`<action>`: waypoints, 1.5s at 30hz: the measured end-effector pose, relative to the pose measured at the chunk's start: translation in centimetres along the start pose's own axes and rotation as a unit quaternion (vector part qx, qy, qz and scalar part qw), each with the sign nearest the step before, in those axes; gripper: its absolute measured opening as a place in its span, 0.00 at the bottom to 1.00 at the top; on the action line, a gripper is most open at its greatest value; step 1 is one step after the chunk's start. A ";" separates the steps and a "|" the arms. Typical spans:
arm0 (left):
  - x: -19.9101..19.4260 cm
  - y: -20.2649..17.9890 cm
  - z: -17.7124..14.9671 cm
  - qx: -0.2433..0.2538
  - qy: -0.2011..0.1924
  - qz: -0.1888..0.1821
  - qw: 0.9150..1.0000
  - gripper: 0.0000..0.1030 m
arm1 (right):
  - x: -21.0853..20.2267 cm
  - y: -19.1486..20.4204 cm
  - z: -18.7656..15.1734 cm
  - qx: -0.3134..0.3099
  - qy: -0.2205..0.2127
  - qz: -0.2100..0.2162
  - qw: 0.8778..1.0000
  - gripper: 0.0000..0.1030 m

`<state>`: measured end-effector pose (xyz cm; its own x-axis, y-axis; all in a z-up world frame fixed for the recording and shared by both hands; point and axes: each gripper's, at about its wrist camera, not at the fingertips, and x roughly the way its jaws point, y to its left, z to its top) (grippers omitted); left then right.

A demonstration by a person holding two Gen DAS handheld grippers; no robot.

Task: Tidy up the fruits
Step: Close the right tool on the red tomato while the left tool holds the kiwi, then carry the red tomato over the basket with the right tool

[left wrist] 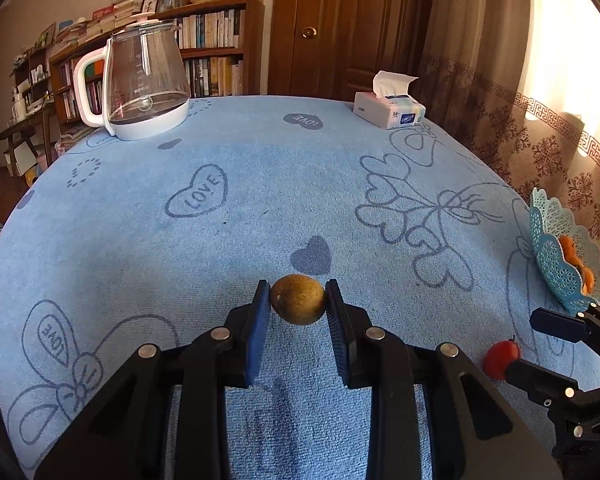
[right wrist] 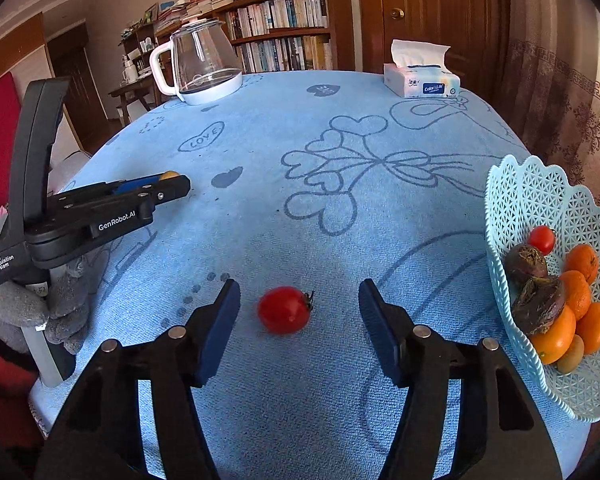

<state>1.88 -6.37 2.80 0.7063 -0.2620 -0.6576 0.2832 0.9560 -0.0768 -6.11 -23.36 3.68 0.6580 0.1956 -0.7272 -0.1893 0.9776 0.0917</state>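
Black gripper arms with blue pads fill the bottom of both wrist views. Between the pads of the left gripper (left wrist: 298, 300) sits a small brownish-yellow fruit (left wrist: 298, 299), round and slightly rough, pinched on both sides and held just above the blue cloth (left wrist: 220, 240) that covers the table. From the right wrist view, that same gripper reaches in from the left edge, carried by a hand in a grey glove (right wrist: 56, 304), with only a sliver of the yellow fruit showing at its tip.

On the other side, the right gripper (right wrist: 298, 312) has its jaws partly apart, with a red tomato (right wrist: 285, 310) lying on the cloth between them. Neither pad touches the tomato; a gap shows on each side. Its stem points to the right.

At the right edge of the table stands a pale blue lattice basket (right wrist: 540, 196) with a scalloped rim. Inside it are several oranges (right wrist: 580, 280), two dark purplish-brown fruits (right wrist: 534, 280), another small tomato (right wrist: 542, 239) near the top, and a greenish-brown fruit (right wrist: 571, 354) at the bottom of the heap.

Farther back on the cloth, a glass kettle (right wrist: 204, 64) with a white handle sits at the far left and a tissue box (right wrist: 422, 80) at the far right. Beyond the table are a bookshelf (right wrist: 284, 28) and a wooden door (right wrist: 432, 8).
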 end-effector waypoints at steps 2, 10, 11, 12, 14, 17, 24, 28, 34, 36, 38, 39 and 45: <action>-0.1 0.0 0.0 0.000 -0.001 0.000 1.000 0.28 | -0.1 0.2 -0.1 -0.005 -0.002 0.000 1.000 0.60; -0.1 -0.2 -0.1 0.004 -0.003 0.001 1.000 0.28 | 0.6 0.1 -0.3 -0.004 0.014 0.008 1.000 0.46; -0.1 -0.2 -0.1 0.004 -0.003 0.001 1.000 0.28 | 0.7 0.1 -0.3 -0.005 0.016 0.009 1.000 0.43; -0.1 -0.2 -0.1 0.004 -0.002 0.001 1.000 0.28 | 0.8 0.2 -0.3 -0.007 0.018 0.010 1.000 0.40; -0.1 -0.2 -0.1 0.003 -0.002 0.001 1.000 0.28 | 1.0 0.4 -0.4 -0.012 0.022 0.011 1.000 0.37; -0.1 -0.2 -0.1 0.003 -0.003 0.001 1.000 0.28 | 1.2 0.7 -0.5 -0.018 0.027 0.010 0.999 0.33; -0.1 -0.3 -0.2 0.005 -0.003 0.001 1.000 0.28 | 1.5 0.7 -0.5 -0.019 0.033 0.009 0.999 0.31; -0.2 -0.3 -0.2 0.005 -0.003 0.001 1.000 0.28 | 1.3 0.7 -0.4 -0.020 0.028 0.009 0.999 0.31; -0.2 -0.3 -0.2 0.006 -0.004 0.001 1.000 0.28 | 0.5 0.7 -0.2 -0.015 0.015 0.015 1.000 0.31; -0.2 -0.4 -0.1 0.006 -0.004 0.002 1.000 0.28 | 0.3 0.8 0.0 -0.013 0.010 0.017 1.000 0.31; -0.2 -0.4 -0.2 0.006 -0.005 0.002 1.000 0.28 | -0.1 0.8 0.1 -0.010 0.004 0.019 1.000 0.31; -0.2 -0.4 -0.2 0.006 -0.005 0.002 1.000 0.28 | -0.3 0.7 0.2 -0.008 0.000 0.021 1.000 0.31; -0.4 -0.6 -0.1 0.010 -0.010 0.006 1.000 0.28 | -1.8 -0.2 0.9 0.024 -0.026 0.037 0.999 0.31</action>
<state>1.31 -6.79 3.03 0.7220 -0.2532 -0.6439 0.2877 0.9562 -0.0534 -6.64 -23.88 5.60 0.6804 0.2704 -0.6811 -0.2042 0.9626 0.1782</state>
